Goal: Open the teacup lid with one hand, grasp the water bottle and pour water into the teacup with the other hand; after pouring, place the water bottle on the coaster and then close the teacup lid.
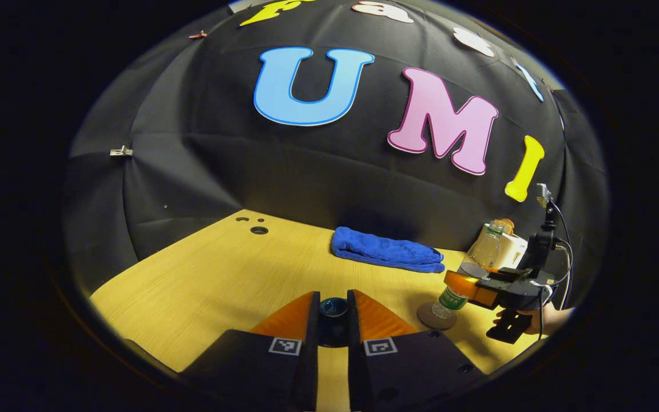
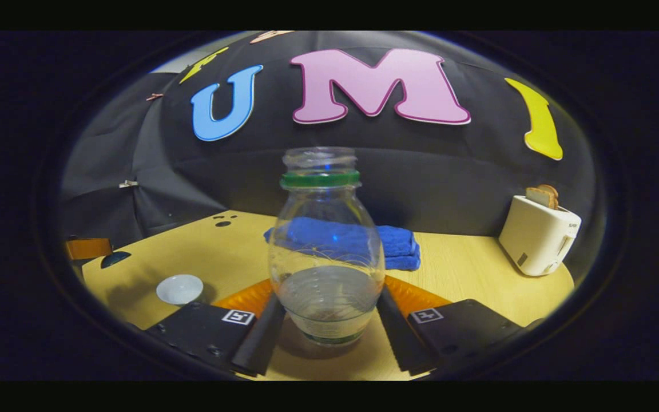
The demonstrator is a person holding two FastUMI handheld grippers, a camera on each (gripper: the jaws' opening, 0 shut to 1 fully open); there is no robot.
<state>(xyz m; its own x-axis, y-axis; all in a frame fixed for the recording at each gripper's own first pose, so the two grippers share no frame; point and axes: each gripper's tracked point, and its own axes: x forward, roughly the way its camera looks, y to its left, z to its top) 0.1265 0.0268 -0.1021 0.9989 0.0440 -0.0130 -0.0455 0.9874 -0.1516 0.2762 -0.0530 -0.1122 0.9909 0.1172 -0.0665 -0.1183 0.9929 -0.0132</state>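
Two fingers of our left gripper (image 1: 333,312) show at the bottom of the left gripper view, drawn close on a small dark blue round thing, which we take to be the teacup lid (image 1: 333,307); both appear to press on it, held above the bench (image 1: 203,280). Off to the right, the right gripper (image 1: 467,289) stands at the water bottle (image 1: 478,260), which leans a little, its base on or just over the round brown coaster (image 1: 435,316). A blue towel (image 1: 386,252) lies folded near the wall beyond.

In the right gripper view, our right fingers stand either side of the bottle's lower body, close against it; we cannot tell whether both press, so the grip is uncertain. The bottle is uncapped, its long axis upright, with water low in the body. A white teacup (image 2: 179,288) sits open on the bench to the left, well apart from the bottle, and a toaster (image 2: 538,234) with bread stands to the right.

We judge the next move turns on this: the cup lies nearer our left gripper, which carries the lid, so closing falls to that hand.
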